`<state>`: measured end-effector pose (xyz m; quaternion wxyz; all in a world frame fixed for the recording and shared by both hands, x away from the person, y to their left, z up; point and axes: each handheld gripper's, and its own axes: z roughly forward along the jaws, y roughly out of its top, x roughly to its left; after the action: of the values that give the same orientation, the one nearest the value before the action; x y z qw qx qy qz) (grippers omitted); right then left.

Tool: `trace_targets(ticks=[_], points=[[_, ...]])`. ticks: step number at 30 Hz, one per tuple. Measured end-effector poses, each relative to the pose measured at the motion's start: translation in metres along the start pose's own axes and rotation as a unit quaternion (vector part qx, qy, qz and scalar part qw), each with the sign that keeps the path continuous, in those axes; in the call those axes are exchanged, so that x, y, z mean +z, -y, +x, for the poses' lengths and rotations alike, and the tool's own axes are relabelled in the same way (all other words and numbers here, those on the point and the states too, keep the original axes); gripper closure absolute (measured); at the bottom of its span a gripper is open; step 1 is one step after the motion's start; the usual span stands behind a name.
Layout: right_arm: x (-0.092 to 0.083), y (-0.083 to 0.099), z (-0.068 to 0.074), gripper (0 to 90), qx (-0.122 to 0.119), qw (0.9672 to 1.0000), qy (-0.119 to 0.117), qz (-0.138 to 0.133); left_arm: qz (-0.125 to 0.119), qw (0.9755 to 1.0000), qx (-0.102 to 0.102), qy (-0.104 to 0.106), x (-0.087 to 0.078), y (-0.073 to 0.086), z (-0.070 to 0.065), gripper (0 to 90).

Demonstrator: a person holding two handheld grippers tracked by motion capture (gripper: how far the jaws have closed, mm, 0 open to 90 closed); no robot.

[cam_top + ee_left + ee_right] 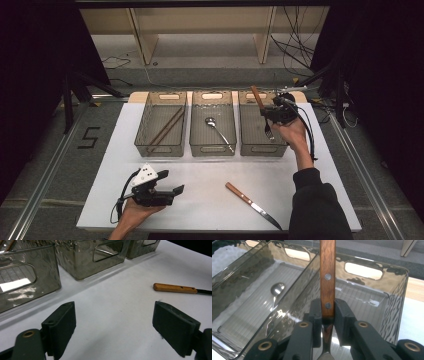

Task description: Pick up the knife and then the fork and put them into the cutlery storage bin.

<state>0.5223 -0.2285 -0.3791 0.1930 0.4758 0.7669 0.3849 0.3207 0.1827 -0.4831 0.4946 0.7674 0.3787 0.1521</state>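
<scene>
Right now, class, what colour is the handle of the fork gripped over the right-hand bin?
Reddish-brown wood with two metal rivets; the fork handle shows best in the right gripper view.

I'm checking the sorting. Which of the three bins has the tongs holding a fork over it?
The right bin: the right tongs hold a wooden-handled fork above it. The middle bin has a spoon, the left bin chopsticks.
</scene>
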Motion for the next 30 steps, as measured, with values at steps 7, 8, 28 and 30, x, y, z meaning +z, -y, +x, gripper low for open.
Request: trace_targets(ticks=[7, 8, 28, 30], points=[[0.004, 0.004, -0.002, 77.7, 0.005, 1.0, 0.002, 0.005, 0.001, 1.0, 0.0, 0.0, 0.0, 0.0, 0.0, 18.6], [0.004, 0.005, -0.003, 77.7, 0.006, 1.0, 0.003, 0.006, 0.002, 1.0, 0.001, 0.0, 0.0, 0.0, 0.0, 18.6], [0.017, 0.021, -0.01, 67.8, 0.032, 0.9987, 0.001, 0.039, 0.002, 1.0, 0.001, 0.0, 0.0, 0.0, 0.0, 18.6], [0.015, 0.019, -0.01, 63.2, 0.032, 0.9988, 0.001, 0.038, 0.002, 1.0, 0.001, 0.0, 0.0, 0.0, 0.0, 18.6]])
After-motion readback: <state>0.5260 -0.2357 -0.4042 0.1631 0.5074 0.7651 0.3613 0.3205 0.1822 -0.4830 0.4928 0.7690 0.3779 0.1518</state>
